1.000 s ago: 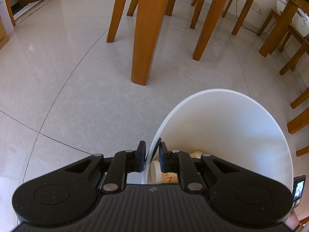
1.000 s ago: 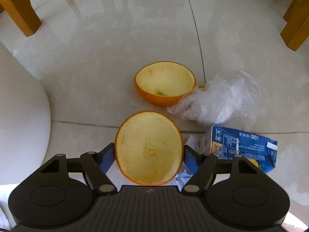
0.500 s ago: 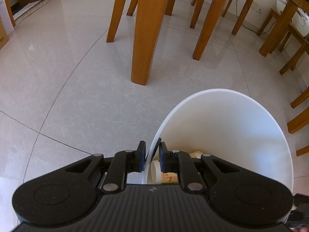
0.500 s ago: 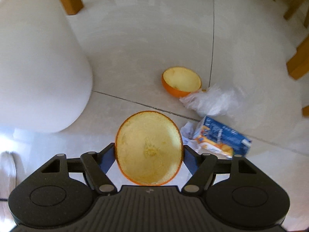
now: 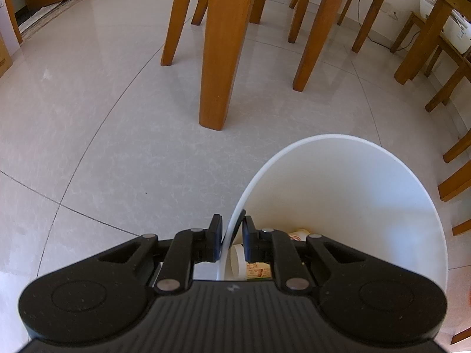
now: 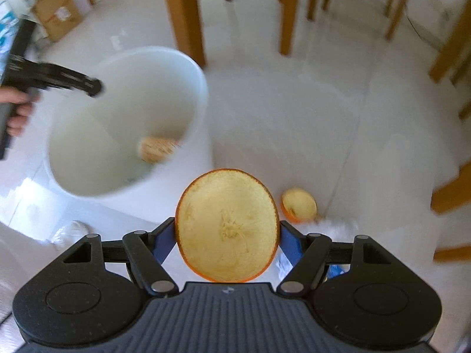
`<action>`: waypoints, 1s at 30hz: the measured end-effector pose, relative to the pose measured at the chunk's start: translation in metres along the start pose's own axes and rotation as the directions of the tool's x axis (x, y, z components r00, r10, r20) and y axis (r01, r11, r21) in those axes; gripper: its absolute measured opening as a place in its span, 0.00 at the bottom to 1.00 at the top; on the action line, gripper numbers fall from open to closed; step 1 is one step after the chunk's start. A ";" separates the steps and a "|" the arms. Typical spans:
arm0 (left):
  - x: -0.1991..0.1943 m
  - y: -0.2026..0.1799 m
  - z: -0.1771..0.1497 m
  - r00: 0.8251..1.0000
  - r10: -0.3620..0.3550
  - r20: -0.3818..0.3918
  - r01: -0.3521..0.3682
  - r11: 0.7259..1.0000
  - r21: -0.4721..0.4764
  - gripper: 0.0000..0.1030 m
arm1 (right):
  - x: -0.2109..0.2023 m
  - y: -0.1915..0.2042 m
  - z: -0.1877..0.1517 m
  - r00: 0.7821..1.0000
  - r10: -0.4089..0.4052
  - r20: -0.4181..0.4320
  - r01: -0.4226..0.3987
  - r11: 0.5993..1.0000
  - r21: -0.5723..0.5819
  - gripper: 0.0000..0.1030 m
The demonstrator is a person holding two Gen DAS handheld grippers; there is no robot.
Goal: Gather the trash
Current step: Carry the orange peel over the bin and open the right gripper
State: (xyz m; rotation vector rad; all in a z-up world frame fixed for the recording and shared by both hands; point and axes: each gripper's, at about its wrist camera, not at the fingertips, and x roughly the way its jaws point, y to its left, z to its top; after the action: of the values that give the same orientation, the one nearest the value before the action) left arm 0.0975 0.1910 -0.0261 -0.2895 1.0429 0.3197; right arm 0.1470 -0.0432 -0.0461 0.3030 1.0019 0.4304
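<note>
My left gripper is shut on the rim of a white bin, one finger outside the wall and one inside. A paper cup lies in the bin's bottom. In the right wrist view the same bin stands at the left, with the cup inside. My right gripper is shut on a hollowed orange peel half, held above the floor to the right of the bin. A second orange peel half lies on the floor beside crumpled clear plastic.
Wooden table legs and chair legs stand on the glossy tile floor around the bin. A cardboard box sits at the far left. A blue carton shows behind my right finger. A person's hand holds the left gripper.
My right gripper has risen and swung left with the orange peel half, so the bin's open top now shows. The left gripper has stayed clamped on the rim.
</note>
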 end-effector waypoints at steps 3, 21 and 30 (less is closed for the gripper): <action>0.000 -0.001 0.000 1.000 -0.001 -0.001 0.001 1.000 0.001 0.12 | -0.013 0.015 0.016 0.999 0.015 0.032 -0.014 1.000 -0.027 0.75; 0.002 0.003 0.001 1.000 -0.003 -0.002 0.003 1.000 -0.003 0.12 | -0.013 0.082 0.071 0.994 0.051 0.097 -0.040 0.993 -0.107 0.75; 0.002 0.002 0.001 1.000 -0.005 0.000 0.005 1.000 -0.002 0.12 | -0.004 0.103 0.086 0.992 0.064 0.110 -0.051 0.992 -0.116 0.75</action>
State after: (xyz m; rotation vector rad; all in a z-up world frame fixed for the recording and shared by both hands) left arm 0.0981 0.1930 -0.0274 -0.2934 1.0420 0.3164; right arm 0.1975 0.0414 0.0451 0.2517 0.8561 0.5149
